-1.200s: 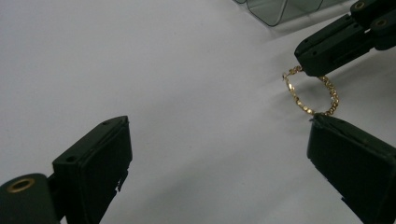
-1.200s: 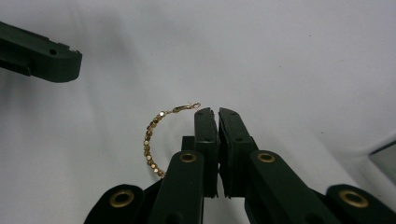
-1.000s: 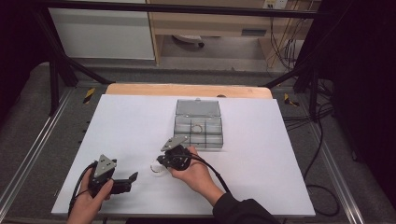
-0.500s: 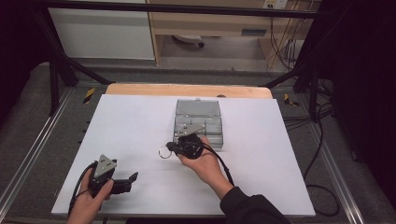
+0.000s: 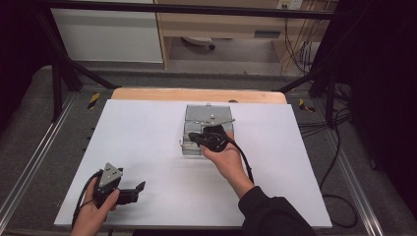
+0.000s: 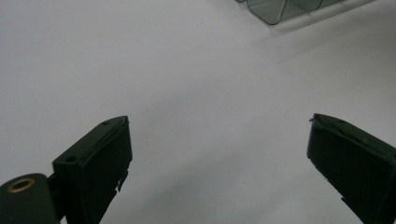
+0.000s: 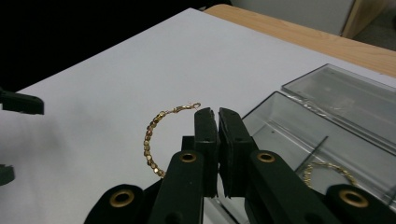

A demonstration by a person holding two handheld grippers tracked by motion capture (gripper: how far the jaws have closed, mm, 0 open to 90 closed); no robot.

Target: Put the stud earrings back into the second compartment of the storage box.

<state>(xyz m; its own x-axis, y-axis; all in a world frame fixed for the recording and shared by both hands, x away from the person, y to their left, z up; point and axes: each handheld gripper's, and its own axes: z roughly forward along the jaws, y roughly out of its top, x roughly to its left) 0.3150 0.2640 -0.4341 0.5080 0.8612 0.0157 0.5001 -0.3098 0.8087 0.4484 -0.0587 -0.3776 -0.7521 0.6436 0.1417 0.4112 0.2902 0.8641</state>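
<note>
A white sheet [image 5: 147,147] covers the tabletop, with a strip of bare wooden edge [image 5: 196,94] showing along its far side and a yellow-and-black marker [image 5: 93,100] lying on the grey floor [image 5: 29,123] off the far left corner. Beyond the table stand a white cabinet [image 5: 105,34] and a pale wooden unit [image 5: 221,24], under which sits what may be a castor [image 5: 196,43], too dim to be sure. A black frame bar [image 5: 196,8] crosses the top, and black cables [image 5: 339,162] trail down the right side.
</note>
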